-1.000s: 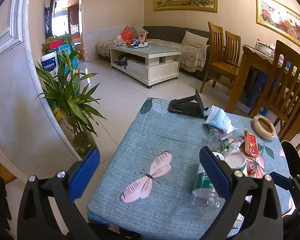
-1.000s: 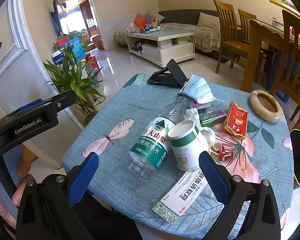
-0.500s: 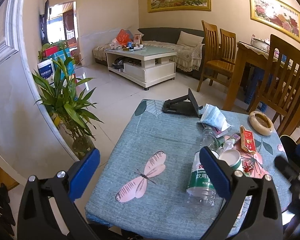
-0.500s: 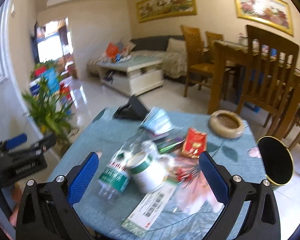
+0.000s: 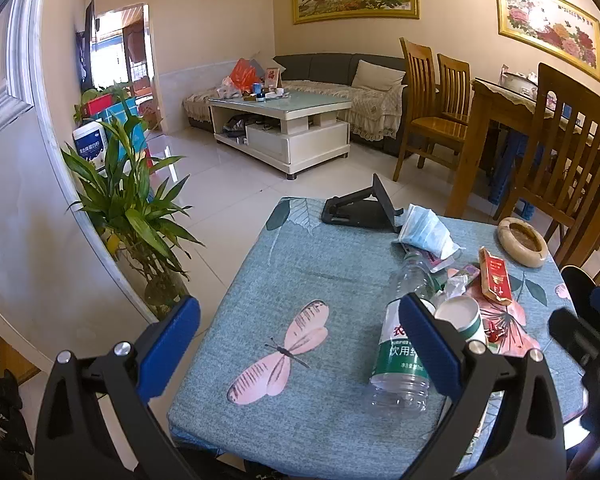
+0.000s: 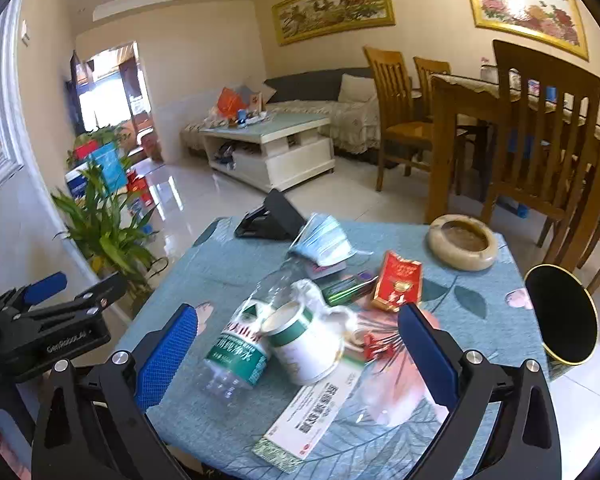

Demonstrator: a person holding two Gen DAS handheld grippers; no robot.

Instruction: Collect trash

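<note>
Plastic bottle (image 5: 400, 344) partly hidden behind left hand-held gripper (image 5: 300, 344).

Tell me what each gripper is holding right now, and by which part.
Nothing is held. The left gripper and the right gripper are both open and empty above the table; the plastic bottle and paper cup lie ungripped.

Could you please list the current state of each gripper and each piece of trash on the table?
left gripper: open, empty
right gripper: open, empty
water bottle: lying, uncapped end away
paper cup: tipped over
face mask: crumpled
red packet: lying flat
</note>
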